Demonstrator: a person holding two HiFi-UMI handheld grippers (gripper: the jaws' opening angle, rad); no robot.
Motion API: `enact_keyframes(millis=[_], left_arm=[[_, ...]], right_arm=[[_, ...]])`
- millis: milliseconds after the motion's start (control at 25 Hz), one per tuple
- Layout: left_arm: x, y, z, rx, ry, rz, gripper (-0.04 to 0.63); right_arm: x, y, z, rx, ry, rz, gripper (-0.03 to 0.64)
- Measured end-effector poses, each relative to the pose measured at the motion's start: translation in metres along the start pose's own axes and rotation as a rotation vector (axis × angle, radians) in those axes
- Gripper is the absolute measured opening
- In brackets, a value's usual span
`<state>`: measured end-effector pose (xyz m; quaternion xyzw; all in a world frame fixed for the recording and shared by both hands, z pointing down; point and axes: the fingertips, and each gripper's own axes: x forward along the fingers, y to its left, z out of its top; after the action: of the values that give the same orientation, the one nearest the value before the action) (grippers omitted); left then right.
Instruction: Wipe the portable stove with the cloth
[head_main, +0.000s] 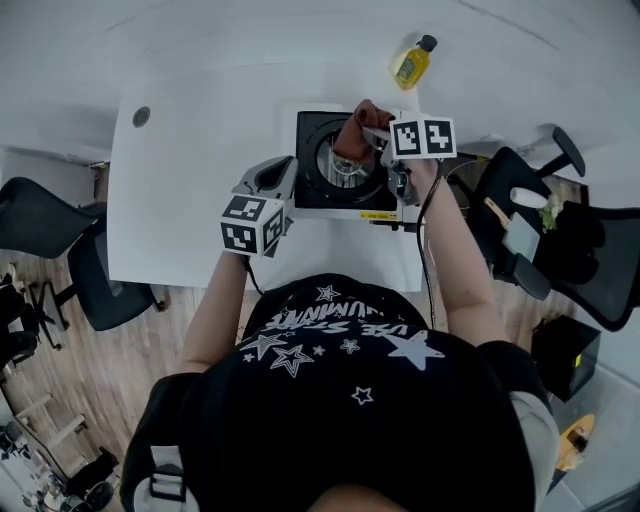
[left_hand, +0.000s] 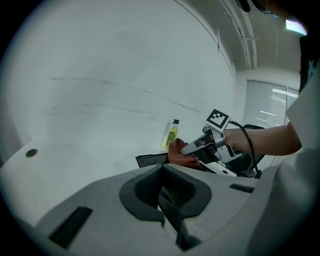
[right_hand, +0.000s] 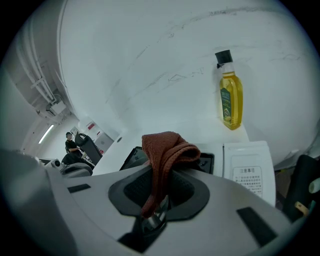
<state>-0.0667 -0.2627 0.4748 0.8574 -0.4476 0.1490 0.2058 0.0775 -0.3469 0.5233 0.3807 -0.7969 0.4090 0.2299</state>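
The portable stove (head_main: 312, 190) is black with a round burner and sits at the middle of the white table (head_main: 190, 190). A reddish-brown cloth (head_main: 356, 128) hangs bunched over the stove's far right part, and my right gripper (head_main: 372, 138) is shut on it. In the right gripper view the cloth (right_hand: 165, 150) folds out of the jaws above the stove (right_hand: 134, 157), next to its white labelled cover (right_hand: 248, 167). My left gripper (head_main: 275, 178) hovers at the stove's left edge, shut and holding nothing. The left gripper view shows the stove (left_hand: 150, 160), cloth (left_hand: 176, 149) and right gripper (left_hand: 192, 147) ahead.
A yellow oil bottle (head_main: 412, 62) stands on the table behind the stove, also seen as the bottle (right_hand: 231, 97) in the right gripper view. A cable grommet (head_main: 141, 116) is at the table's far left. Black office chairs (head_main: 45, 215) (head_main: 560, 230) flank the table.
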Motion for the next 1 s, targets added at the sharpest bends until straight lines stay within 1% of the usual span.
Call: enact_keyframes(millis=[200, 680, 1000], left_arm=[[0.004, -0.009, 0.000, 0.003, 0.010, 0.000, 0.008], [0.015, -0.033, 0.003, 0.020, 0.010, -0.007, 0.008], [0.017, -0.040, 0.003, 0.015, 0.006, -0.002, 0.008]], right_arm=[[-0.012, -0.012, -0.005, 0.012, -0.001, 0.003, 0.064], [-0.046, -0.054, -0.012, 0.023, -0.016, -0.051, 0.064], [-0.059, -0.068, -0.012, 0.040, -0.032, -0.063, 0.064]])
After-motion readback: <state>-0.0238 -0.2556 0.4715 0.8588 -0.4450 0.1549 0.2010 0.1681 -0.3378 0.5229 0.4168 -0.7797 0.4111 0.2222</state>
